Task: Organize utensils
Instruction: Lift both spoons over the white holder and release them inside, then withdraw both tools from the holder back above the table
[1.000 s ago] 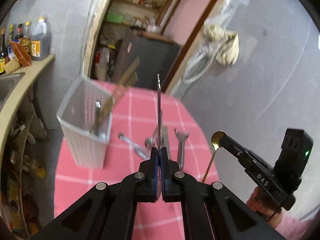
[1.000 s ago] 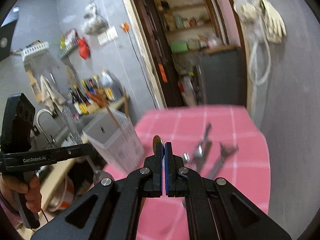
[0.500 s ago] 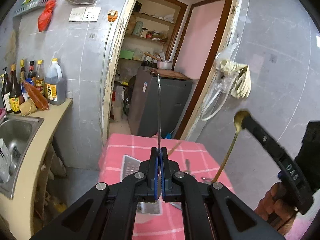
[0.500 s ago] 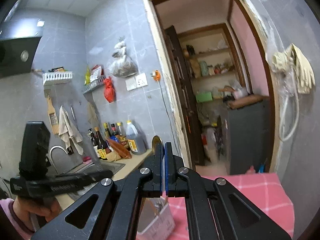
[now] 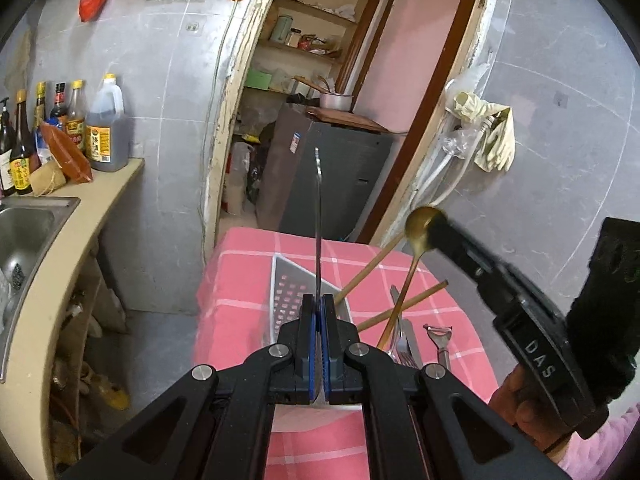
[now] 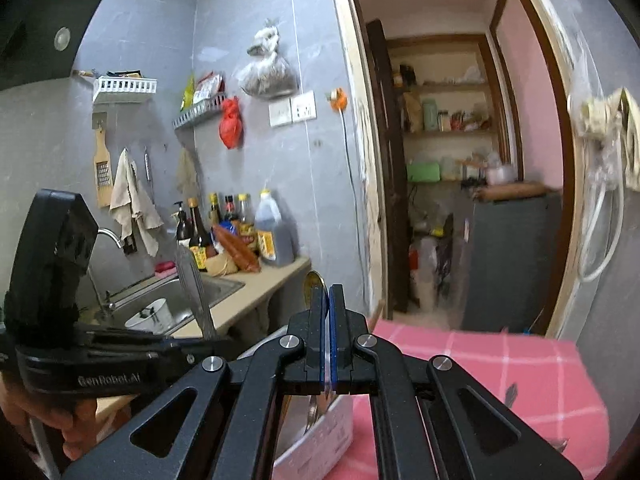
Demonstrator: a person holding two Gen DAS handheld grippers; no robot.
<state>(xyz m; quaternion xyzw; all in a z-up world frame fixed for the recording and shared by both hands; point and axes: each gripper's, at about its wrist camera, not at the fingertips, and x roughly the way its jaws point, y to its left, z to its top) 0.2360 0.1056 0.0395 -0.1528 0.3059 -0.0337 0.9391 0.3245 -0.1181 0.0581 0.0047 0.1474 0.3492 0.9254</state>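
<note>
In the left wrist view, a steel utensil point(image 5: 318, 216), seen edge-on, is clamped between the closed jaws of the left gripper point(image 5: 319, 312) at centre frame, above the white basket point(image 5: 280, 280) on the pink checked table point(image 5: 240, 280); at right, a gold spoon point(image 5: 416, 236) is pinched by the right gripper point(image 5: 434, 224). In the right wrist view, the same spoon point(image 6: 314, 284) is gripped at centre, with the basket point(image 6: 320, 436) below.
</note>
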